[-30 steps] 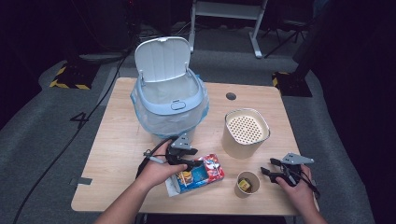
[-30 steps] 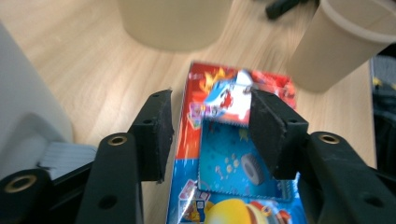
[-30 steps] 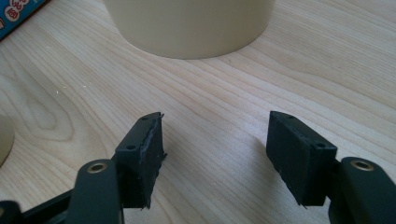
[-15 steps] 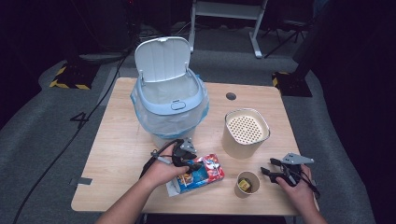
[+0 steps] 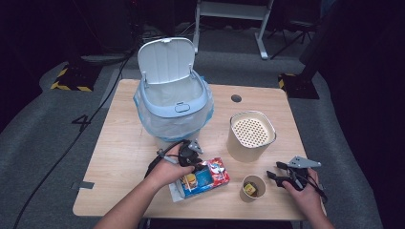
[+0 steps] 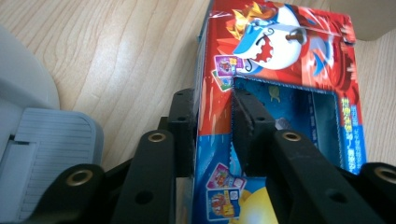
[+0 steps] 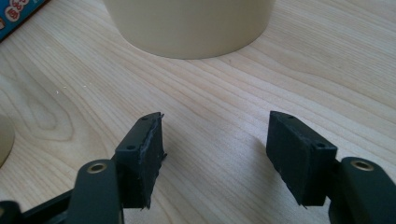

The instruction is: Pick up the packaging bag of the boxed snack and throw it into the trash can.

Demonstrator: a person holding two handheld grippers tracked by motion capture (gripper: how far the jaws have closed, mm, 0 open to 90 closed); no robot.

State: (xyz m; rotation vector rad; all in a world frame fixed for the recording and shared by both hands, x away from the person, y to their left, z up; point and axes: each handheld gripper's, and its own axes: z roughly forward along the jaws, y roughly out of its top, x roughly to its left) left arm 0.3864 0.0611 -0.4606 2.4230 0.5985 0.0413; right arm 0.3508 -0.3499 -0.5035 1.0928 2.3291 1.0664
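A red and blue snack box [image 5: 204, 177] [image 6: 280, 79] with a cartoon shark lies near the table's front edge. My left gripper [image 5: 191, 153] [image 6: 214, 109] is shut on the box's side wall, one jaw outside and one inside its cut-out window. My right gripper [image 5: 279, 177] [image 7: 215, 149] stands open at the front right, low over bare wood with nothing between its jaws. A small paper cup [image 5: 253, 188] with something yellow inside sits just left of it. A cream round container [image 5: 251, 135] [image 7: 189, 25] with a perforated top stands behind.
A light blue bin [image 5: 174, 107] with a plastic liner and its lid raised stands at the table's back middle; its grey base [image 6: 42, 149] appears beside my left gripper. A round hole [image 5: 236, 98] is in the wooden table [image 5: 122, 143]. A cable runs off left.
My left hand and gripper have shifted slightly right and closed onto the box wall. The right gripper has stayed put.
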